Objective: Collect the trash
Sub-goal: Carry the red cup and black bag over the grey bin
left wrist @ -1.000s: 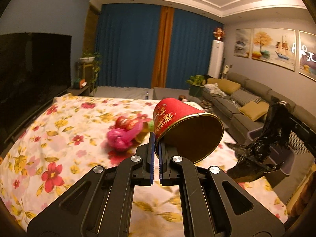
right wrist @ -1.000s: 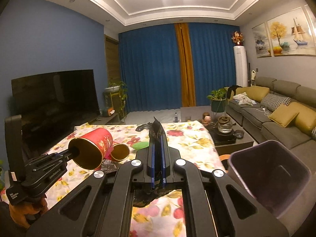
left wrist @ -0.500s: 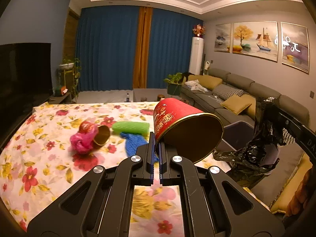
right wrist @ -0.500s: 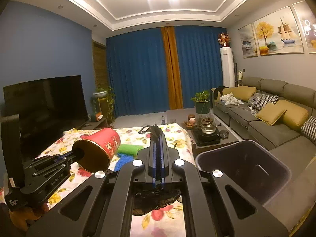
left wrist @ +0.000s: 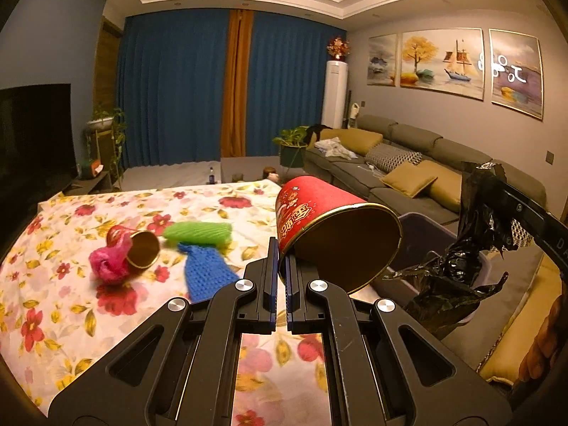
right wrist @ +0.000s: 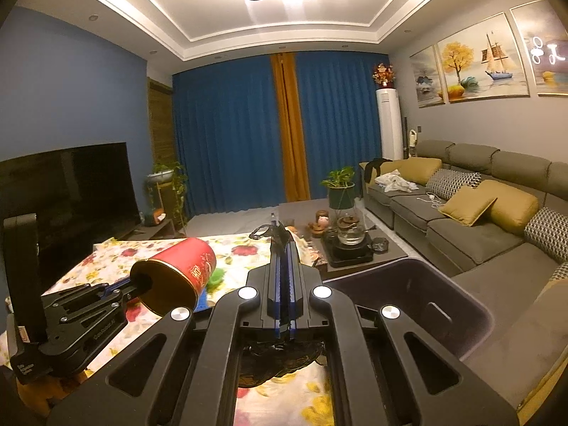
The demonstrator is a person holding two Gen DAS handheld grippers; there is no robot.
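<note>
My left gripper (left wrist: 281,248) is shut on the rim of a large red paper cup (left wrist: 330,223), held tilted above the flowered table (left wrist: 53,305); the cup also shows in the right wrist view (right wrist: 177,277). My right gripper (right wrist: 283,248) is shut on a crumpled black plastic bag (right wrist: 280,358), which hangs over the table's right edge (left wrist: 458,273). A purple trash bin (right wrist: 426,305) stands just right of the table, its mouth open. On the table lie a small red cup (left wrist: 140,245), a pink ball (left wrist: 108,264), a green net sleeve (left wrist: 198,232) and a blue knitted piece (left wrist: 204,273).
A grey sofa (right wrist: 461,206) with yellow cushions runs along the right wall. A low tea table with a glass kettle (right wrist: 349,234) stands beyond the bin. A dark TV (right wrist: 67,191) is on the left. Blue curtains close the far wall.
Both grippers have swung right toward the bin with their loads. The bin now fills more of the right wrist view, and more table items show left of the red cup.
</note>
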